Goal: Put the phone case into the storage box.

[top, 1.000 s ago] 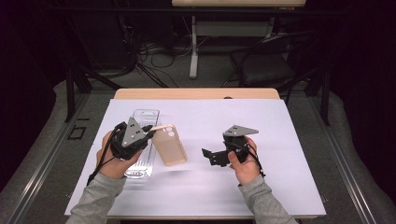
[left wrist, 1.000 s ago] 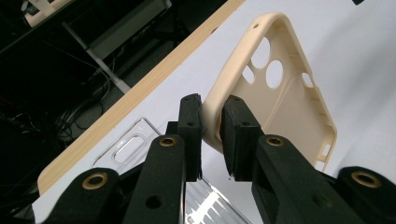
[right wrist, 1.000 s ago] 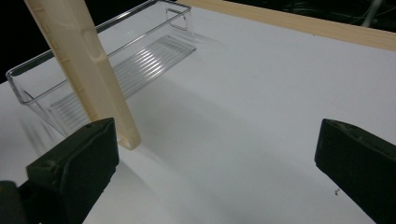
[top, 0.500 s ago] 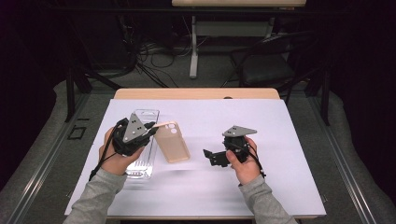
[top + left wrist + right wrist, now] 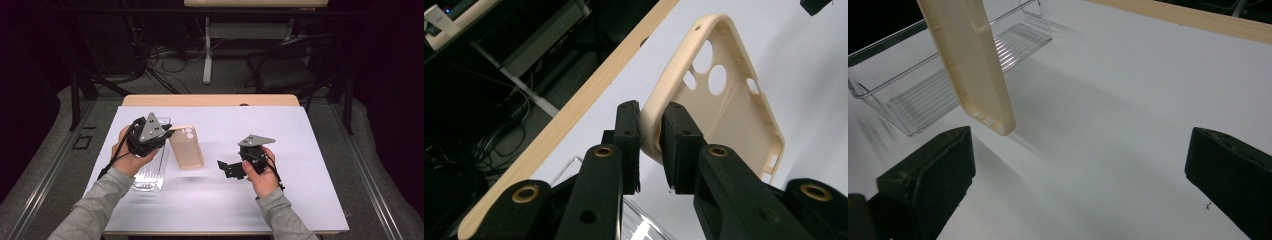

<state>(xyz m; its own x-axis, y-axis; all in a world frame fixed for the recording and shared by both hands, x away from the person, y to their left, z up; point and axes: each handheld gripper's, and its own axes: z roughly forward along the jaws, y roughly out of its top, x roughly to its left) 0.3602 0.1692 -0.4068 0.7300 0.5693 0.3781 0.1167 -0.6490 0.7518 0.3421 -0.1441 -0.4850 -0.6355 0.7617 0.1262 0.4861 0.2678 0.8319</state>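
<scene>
A beige phone case hangs tilted above the white table sheet, casting a shadow below it. My left gripper is shut on the case's long side edge near the camera holes. In the left gripper view the two black pads pinch that rim of the case, whose hollow inside faces the camera. My right gripper rests low, right of centre, jaws wide open and bare. In the right gripper view the case dangles ahead at upper left, apart from the jaws.
A clear plastic tray lies on the sheet under my left hand, also visible as the ribbed tray beyond the case. The table's wooden far edge borders a dark floor with cables and a chair.
My left hand has carried the phone case a little farther from me and slightly upward. The right hand has stayed put.
</scene>
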